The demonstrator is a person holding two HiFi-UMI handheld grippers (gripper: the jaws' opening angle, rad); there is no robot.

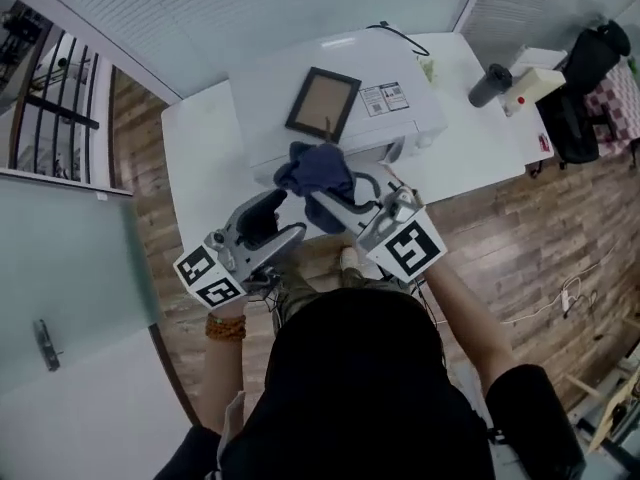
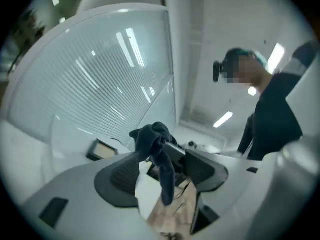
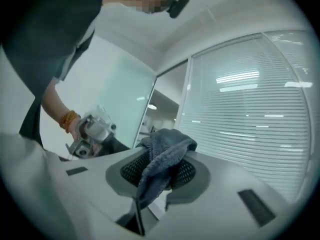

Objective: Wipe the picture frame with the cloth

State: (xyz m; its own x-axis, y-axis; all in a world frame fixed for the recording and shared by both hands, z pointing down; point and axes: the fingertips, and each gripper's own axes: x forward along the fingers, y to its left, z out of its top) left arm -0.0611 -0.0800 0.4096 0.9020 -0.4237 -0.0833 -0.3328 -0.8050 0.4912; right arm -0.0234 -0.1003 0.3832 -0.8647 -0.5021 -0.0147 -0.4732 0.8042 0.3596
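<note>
Head view puts the picture frame (image 1: 322,103) face up on top of a white box (image 1: 400,128), just beyond the tips of both grippers and a little to their left. Lying flat like that, its glass can be reached from above. It is bare, with nothing touching it yet.

Between the frame and the tools hangs the dark blue cloth (image 1: 315,168), bunched up and clear of the box top. The right gripper (image 1: 335,196) has it. In the right gripper view its jaws are closed tight on a fold of the cloth (image 3: 162,156), and the loose end spills forward over the tips. That seems a sensible hold, since the free bunch can serve as the wiping pad while the pinch keeps it from slipping.

The left gripper (image 1: 290,211) points in from the other side, nose to nose with the right one. Its own view shows the jaws standing wide apart. The cloth (image 2: 157,144) dangles in the gap, but neither pad presses on it, so this tool grips nothing. Past its left jaw the frame (image 2: 102,150) shows small and low. My guess is that the left tool is kept free to steady the frame.

The box sits on a white table (image 1: 200,168), and a printed label (image 1: 384,98) lies just right of the frame, ahead of the right gripper. Wiping has not begun.
</note>
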